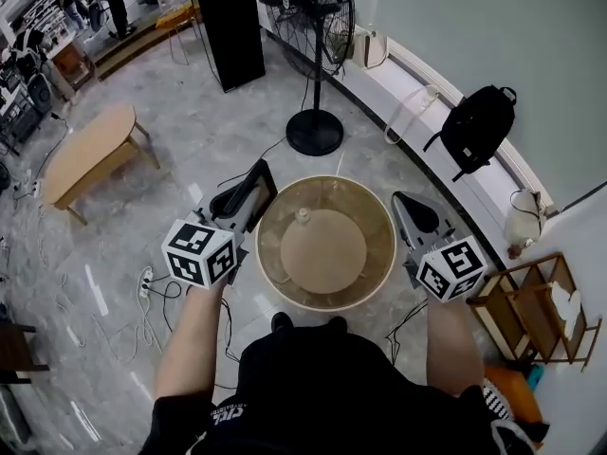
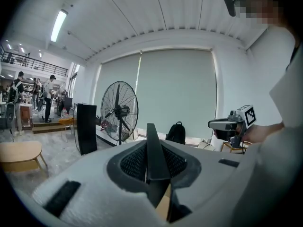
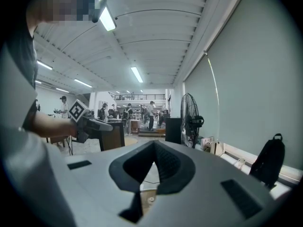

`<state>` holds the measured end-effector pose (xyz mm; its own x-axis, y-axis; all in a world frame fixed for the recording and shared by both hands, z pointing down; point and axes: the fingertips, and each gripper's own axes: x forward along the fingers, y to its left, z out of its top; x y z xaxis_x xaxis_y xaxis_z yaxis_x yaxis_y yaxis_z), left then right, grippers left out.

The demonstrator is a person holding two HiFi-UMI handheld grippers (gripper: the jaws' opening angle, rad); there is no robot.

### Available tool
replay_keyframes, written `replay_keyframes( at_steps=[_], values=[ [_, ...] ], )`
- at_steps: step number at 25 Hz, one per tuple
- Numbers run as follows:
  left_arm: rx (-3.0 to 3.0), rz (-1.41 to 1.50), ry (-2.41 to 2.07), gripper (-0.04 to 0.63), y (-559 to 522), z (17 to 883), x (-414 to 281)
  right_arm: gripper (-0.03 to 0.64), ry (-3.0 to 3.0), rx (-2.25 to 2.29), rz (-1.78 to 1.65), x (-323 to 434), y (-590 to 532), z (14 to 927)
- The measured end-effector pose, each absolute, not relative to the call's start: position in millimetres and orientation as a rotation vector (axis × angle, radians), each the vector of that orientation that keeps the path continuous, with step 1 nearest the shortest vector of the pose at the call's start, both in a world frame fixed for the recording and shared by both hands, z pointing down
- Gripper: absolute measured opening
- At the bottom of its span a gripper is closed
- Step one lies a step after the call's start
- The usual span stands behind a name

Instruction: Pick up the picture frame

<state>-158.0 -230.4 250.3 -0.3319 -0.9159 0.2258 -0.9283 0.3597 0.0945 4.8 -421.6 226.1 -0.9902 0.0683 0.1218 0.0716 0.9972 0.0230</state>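
There is one frame (image 1: 254,190), dark with a wood-coloured edge. It is held clear of everything by the left tongs (image 1: 230,218), whose jaws are clamped on its thin edge. In the left gripper view it stands edge-on between them. In the head view the frame hangs over the left rim of the one round table (image 1: 379,254), apart from the top. The right tongs (image 1: 402,203) are closed on nothing and hover at the table's right rim. That makes two tongs, each with one marker cube. The cube faces show black-and-white squares, with no letters. One small pale knob (image 1: 302,214) sits near the far edge of the table top. On the floor around the table are one fan (image 1: 308,8), one black cabinet (image 1: 230,27), one low wooden table (image 1: 90,150) and one power strip (image 1: 145,282). One wooden rack (image 1: 531,306) stands at the right. One black backpack (image 1: 477,126) leans on the ledge by the wall, and one pale bag (image 1: 524,218) sits on the same ledge further right. The white print on the person's dark shirt (image 1: 228,410) is too small to read, and no other writing is legible. Several people stand in the far room, too small to count surely.
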Motion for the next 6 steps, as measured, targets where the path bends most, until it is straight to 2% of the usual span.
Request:
replay_keyframes(
  at_steps=[6],
  values=[
    [1.646, 0.080, -2.385, 0.069, -229.6, 251.1, -161.8, 0.002, -3.019, -0.118, -0.044, 0.2, -421.3, 227.1]
  ],
)
